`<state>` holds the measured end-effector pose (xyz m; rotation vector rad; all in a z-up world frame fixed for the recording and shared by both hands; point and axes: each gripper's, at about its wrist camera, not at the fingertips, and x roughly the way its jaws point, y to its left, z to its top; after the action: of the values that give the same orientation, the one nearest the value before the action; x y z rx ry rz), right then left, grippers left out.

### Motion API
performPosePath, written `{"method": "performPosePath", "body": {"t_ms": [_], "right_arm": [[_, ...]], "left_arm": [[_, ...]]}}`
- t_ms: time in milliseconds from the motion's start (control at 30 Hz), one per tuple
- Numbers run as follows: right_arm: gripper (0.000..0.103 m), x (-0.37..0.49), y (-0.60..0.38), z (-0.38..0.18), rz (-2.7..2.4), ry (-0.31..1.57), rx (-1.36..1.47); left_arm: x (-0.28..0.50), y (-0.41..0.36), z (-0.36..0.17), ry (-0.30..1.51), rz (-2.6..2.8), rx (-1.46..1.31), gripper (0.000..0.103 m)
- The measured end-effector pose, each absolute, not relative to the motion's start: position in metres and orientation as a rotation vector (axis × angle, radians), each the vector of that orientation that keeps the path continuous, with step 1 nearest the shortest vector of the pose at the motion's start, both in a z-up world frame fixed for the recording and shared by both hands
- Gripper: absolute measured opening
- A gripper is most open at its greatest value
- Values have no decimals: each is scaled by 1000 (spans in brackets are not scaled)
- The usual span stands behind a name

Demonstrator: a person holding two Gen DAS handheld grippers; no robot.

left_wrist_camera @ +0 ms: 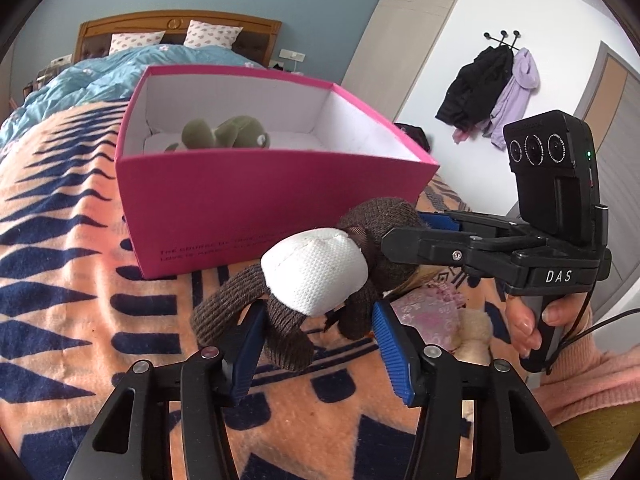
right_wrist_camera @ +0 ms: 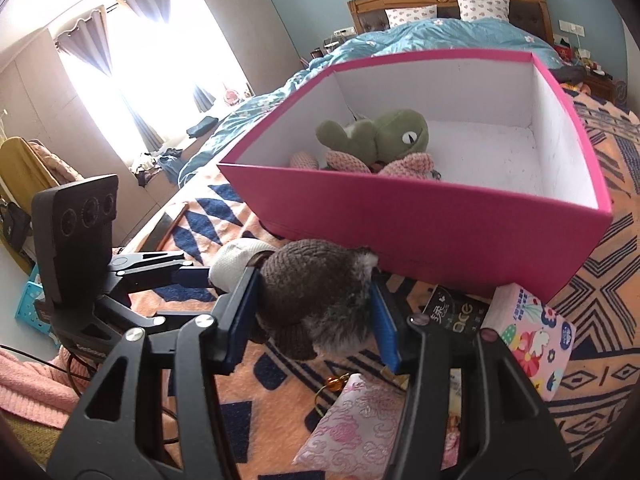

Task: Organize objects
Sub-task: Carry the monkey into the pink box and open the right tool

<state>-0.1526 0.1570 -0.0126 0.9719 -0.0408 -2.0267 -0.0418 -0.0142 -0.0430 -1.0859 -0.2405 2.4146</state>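
Observation:
A brown knitted plush with a white muzzle point(left_wrist_camera: 316, 276) lies on the patterned blanket just in front of the pink box point(left_wrist_camera: 224, 200). My left gripper point(left_wrist_camera: 318, 332) is open, its blue pads on either side of the plush's limbs. My right gripper point(right_wrist_camera: 316, 312) is closed around the plush's brown body point(right_wrist_camera: 316, 292), pads touching both sides; it also shows in the left wrist view point(left_wrist_camera: 424, 236). Inside the pink box point(right_wrist_camera: 400, 224) lie a green plush point(right_wrist_camera: 380, 132) and a pink knitted toy point(right_wrist_camera: 348, 162).
A pink floral pouch point(right_wrist_camera: 360, 420), a black packet point(right_wrist_camera: 456, 312) and a flowered tissue pack point(right_wrist_camera: 532, 340) lie on the blanket by the box. A blue duvet and pillows lie beyond. Coats point(left_wrist_camera: 492, 92) hang on the wall.

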Motion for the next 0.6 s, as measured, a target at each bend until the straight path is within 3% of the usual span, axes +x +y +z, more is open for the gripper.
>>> {"method": "performPosePath", "body": {"t_ms": [600], "right_arm": [[55, -152, 159, 65, -2067, 19, 740]], "left_arm": [[-53, -19, 40, -99, 2524, -869, 55]]}}
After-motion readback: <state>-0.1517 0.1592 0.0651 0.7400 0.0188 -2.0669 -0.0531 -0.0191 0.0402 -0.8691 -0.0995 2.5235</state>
